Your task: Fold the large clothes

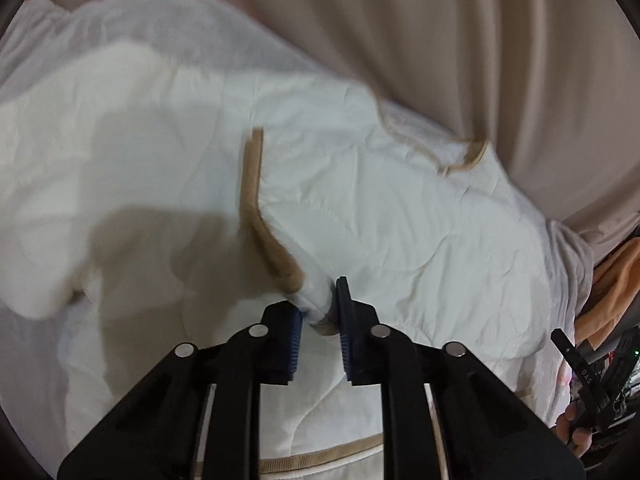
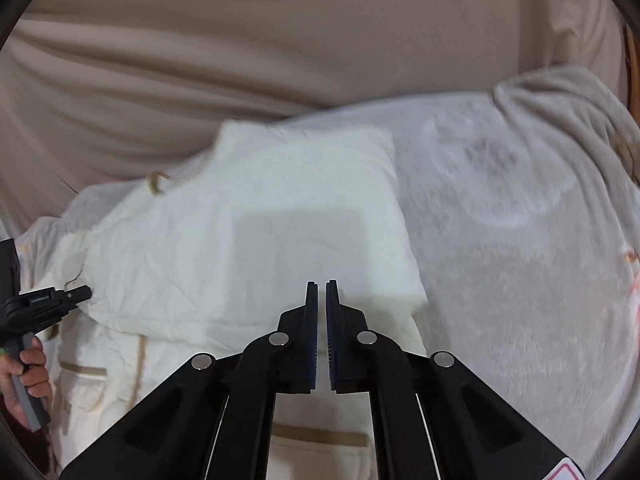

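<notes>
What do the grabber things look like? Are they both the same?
Yes, they match. The left gripper and right gripper are black plastic, with linked bars joined by round silver pins. Each finger has a ribbed blue pad inside. From the right view, the left one has a grey handle and small white lettering on its side. No sleeves show.

Jacket (image 2: 248, 240) spread on blanket (image 2: 520, 240), curtain (image 2: 280, 40) behind, blanket extending right of jacket
</notes>
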A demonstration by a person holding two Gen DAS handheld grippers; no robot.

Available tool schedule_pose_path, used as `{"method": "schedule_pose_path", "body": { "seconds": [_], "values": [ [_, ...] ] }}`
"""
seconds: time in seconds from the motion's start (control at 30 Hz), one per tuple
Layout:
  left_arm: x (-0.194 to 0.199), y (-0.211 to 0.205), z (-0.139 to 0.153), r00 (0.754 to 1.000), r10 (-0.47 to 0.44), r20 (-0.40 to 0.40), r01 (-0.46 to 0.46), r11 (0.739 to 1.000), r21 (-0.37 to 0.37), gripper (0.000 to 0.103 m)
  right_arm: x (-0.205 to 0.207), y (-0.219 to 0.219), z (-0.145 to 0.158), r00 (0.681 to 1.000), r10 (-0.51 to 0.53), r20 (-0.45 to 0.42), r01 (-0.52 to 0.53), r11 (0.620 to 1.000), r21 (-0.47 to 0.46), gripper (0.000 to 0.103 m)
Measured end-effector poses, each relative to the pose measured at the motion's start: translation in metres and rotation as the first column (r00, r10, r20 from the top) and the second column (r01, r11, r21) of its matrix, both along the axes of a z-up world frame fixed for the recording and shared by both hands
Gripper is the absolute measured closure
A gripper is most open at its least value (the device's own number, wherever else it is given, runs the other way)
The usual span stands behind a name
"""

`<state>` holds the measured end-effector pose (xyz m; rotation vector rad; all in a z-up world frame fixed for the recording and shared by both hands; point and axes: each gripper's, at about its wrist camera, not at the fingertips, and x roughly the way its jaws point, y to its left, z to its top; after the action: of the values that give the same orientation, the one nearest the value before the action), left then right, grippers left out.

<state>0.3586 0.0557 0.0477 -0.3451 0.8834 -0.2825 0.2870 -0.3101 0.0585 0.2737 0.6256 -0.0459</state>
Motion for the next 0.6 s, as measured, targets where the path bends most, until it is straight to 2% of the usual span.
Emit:
{"method": "schedule_pose_path", "body": {
  "seconds": [0.07,0.1,0.17,0.2,0.23,0.27,0.37,0.43,0.5,0.53,0.6],
  "values": [
    [-0.002,0.002,0.009,0.998,0.026,0.054,-0.028,0.999,0.039,0.088,-0.002,0.002,0.009,0.998,0.031,0.05,-0.031,0.999,0.004,0.099],
    [-0.002,-0.001,0.009,0.998,0.03,0.062,-0.035,0.996,0.085,0.088,0.001,0.0,0.006,0.998,0.037,0.047,-0.037,0.999,0.003,0.099],
    [0.003,-0.006,-0.003,0.999,0.018,0.045,-0.025,0.986,0.162,0.087,0.022,0.0,-0.015,0.999,0.015,-0.045,-0.016,0.999,-0.028,0.099],
    [0.006,-0.009,-0.015,1.0,0.017,0.02,-0.021,0.981,0.193,0.087,0.041,-0.001,-0.038,0.988,-0.007,-0.156,-0.001,0.999,-0.055,0.103],
    [0.008,-0.008,-0.023,1.0,0.016,0.001,-0.016,0.981,0.193,0.086,0.049,-0.003,-0.051,0.98,-0.011,-0.201,0.002,0.999,-0.043,0.103],
    [0.008,-0.006,-0.031,1.0,0.019,-0.009,-0.017,0.982,0.189,0.086,0.048,-0.002,-0.052,0.98,-0.018,-0.198,0.014,1.0,-0.024,0.103],
    [0.006,-0.001,-0.035,1.0,0.027,0.008,-0.028,0.983,0.184,0.086,0.03,0.007,-0.027,0.995,-0.009,-0.1,0.006,1.0,-0.026,0.101],
    [0.006,-0.004,-0.036,0.999,0.028,0.019,-0.031,0.978,0.205,0.085,0.024,0.013,-0.019,0.998,-0.023,-0.051,0.02,0.997,-0.068,0.101],
    [0.003,-0.008,-0.037,0.999,0.028,0.039,-0.036,0.971,0.236,0.084,0.042,0.016,-0.04,0.985,-0.06,-0.164,0.034,0.988,-0.154,0.103],
    [0.002,-0.01,-0.037,0.999,0.026,0.047,-0.037,0.969,0.245,0.08,0.049,0.016,-0.054,0.977,-0.055,-0.206,0.022,0.987,-0.158,0.103],
    [-0.004,-0.005,-0.033,0.997,0.04,0.059,-0.054,0.968,0.245,0.076,0.041,0.017,-0.05,0.98,-0.081,-0.184,0.052,0.986,-0.159,0.103]
  ]
}}
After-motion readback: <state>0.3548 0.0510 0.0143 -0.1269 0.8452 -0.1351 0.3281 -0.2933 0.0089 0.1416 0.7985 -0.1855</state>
